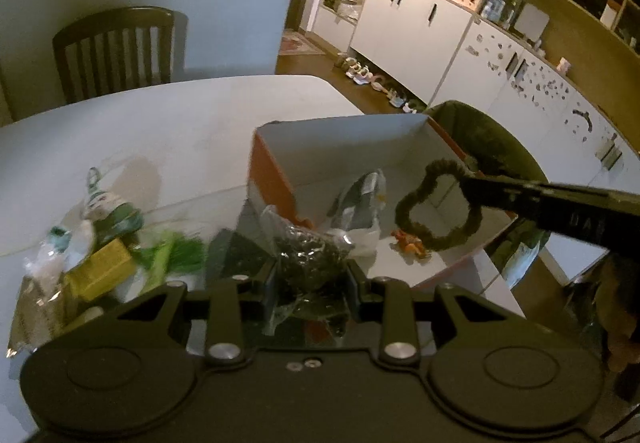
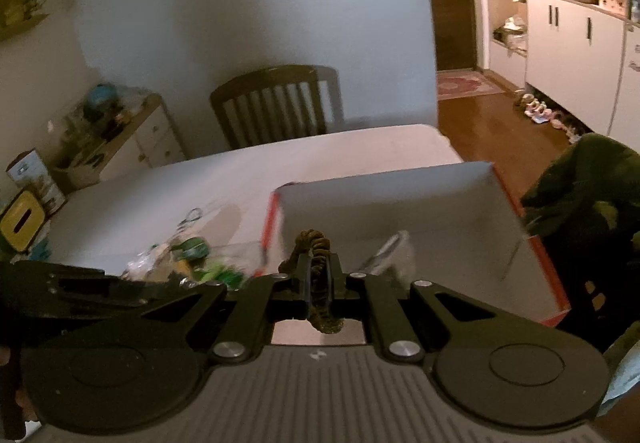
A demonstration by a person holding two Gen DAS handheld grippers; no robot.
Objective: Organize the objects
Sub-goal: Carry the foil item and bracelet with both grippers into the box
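Box (image 1: 340,139), open-topped with white inner walls and orange outer sides, stands on the white table (image 1: 160,123) near its right edge; the same box (image 2: 384,195) fills the middle of the right wrist view. Inside it lie a clear packet with a grey item (image 1: 360,199) and a small orange object (image 1: 408,243) on the floor of the box. The left gripper (image 1: 312,279) holds its fingers narrowly closed on a clear plastic bag of dark contents (image 1: 308,255), which sits just in front of the box's near wall. The right gripper (image 1: 470,173) enters the left wrist view from the right and pinches a dark fabric scrunchie (image 1: 436,203), whose loop hangs above the box interior. In the right wrist view the right gripper (image 2: 318,277) is seen closed tightly on the scrunchie (image 2: 316,247), with the loop protruding ahead of and behind the fingers. To the left of the box a loose pile remains on the table: a yellow box (image 1: 104,271), a green fringed item (image 1: 176,255), and a green-and-white pouch with a loop (image 1: 108,207); finer details of the pile are blurred. A dark wooden chair (image 1: 116,51) stands at the far side of the table. White cabinets (image 1: 412,31) line the room beyond, with shoes (image 1: 360,71) on the floor beside them.
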